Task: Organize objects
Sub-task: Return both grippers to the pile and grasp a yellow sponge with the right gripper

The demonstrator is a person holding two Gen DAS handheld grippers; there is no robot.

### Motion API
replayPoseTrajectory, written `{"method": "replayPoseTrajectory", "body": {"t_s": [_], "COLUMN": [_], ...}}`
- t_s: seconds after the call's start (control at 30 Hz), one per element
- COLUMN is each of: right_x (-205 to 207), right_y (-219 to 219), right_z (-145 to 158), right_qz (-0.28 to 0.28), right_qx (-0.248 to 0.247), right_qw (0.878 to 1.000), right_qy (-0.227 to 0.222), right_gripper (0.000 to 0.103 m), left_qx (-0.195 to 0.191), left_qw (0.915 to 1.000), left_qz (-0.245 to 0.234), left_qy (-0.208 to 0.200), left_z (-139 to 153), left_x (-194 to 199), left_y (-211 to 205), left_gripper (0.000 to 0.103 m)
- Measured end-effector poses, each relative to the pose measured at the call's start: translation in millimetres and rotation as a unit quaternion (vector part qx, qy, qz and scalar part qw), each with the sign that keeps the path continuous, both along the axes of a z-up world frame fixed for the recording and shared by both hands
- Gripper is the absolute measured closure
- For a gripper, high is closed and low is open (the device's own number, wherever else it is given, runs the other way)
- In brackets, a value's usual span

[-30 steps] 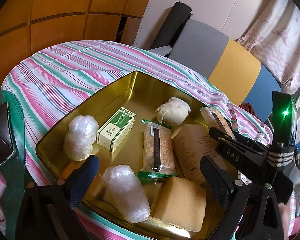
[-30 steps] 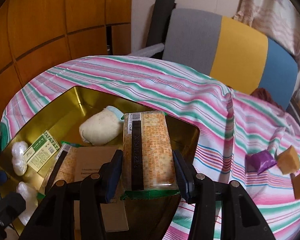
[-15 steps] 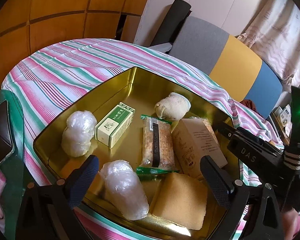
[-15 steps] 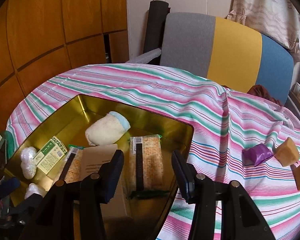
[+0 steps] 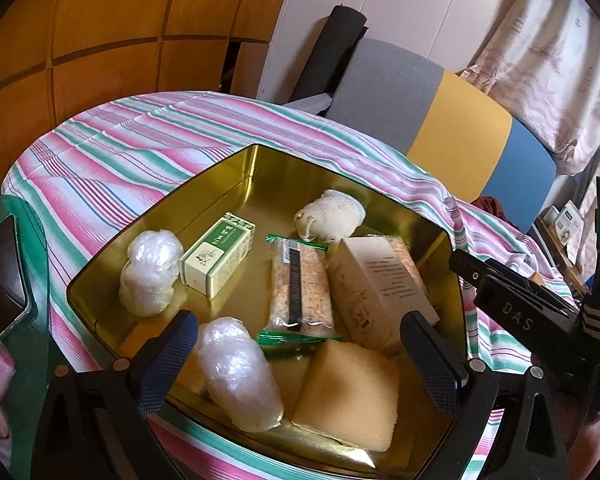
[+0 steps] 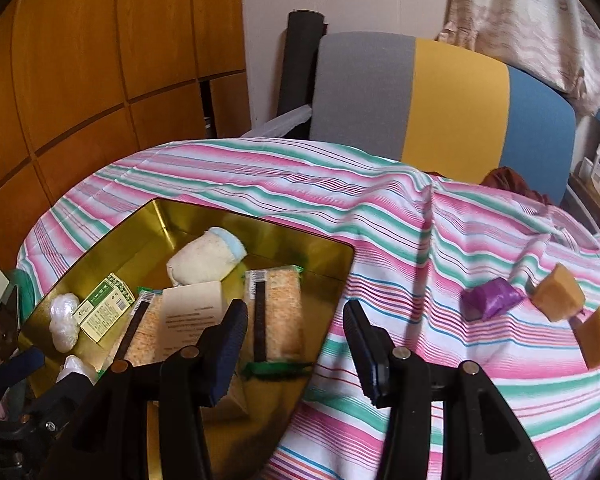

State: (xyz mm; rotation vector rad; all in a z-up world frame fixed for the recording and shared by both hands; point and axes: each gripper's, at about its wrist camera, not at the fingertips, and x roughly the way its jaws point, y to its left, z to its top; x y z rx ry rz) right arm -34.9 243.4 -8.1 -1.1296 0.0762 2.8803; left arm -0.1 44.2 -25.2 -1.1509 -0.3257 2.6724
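Observation:
A gold tin tray [image 5: 236, 176] sits on the striped tablecloth and also shows in the right wrist view [image 6: 100, 240]. In it lie two cracker packs [image 5: 300, 284] [image 6: 276, 312], a tan box [image 5: 380, 292], a green box [image 5: 220, 256], a cream sock roll [image 5: 332, 220], two plastic-wrapped bundles [image 5: 152, 276] and a yellow sponge [image 5: 348, 392]. My left gripper [image 5: 300, 364] is open and empty above the tray's near edge. My right gripper [image 6: 296, 352] is open and empty above the tray's right rim. A purple packet [image 6: 492, 300] and two yellow sponges [image 6: 560, 292] lie on the cloth to the right.
A grey, yellow and blue chair back [image 6: 440, 100] stands behind the table. Wooden wall panels [image 5: 120, 32] are at the left. A phone [image 5: 0, 276] lies at the table's left edge. The right gripper's body [image 5: 520, 312] shows at the right of the left wrist view.
My right gripper has let go of the cracker pack, which now lies in the tray, and has pulled back and to the right. The left gripper has barely moved.

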Motion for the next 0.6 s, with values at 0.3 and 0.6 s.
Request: {"method": "replayPoseTrajectory", "body": {"t_s": [0.3, 0.6], "right_x": [22.0, 52.1], "right_y": [29.1, 71.9], "right_z": [1.2, -22.4], "right_qz": [-0.022, -0.063], "right_qx": [-0.022, -0.037], "right_qw": [1.000, 0.997], "right_qy": [0.008, -0.013], "right_gripper": [0.053, 0.053], "left_qx": [-0.016, -0.036], "left_qw": [0.9993, 0.9960], "left_qz": [-0.030, -0.080], "left_qy": [0.012, 0.018], "left_z": [2.3, 3.5], "left_x": [13.8, 30.9], "left_y": [18.7, 53.5], "left_gripper": [0.000, 0.000]}}
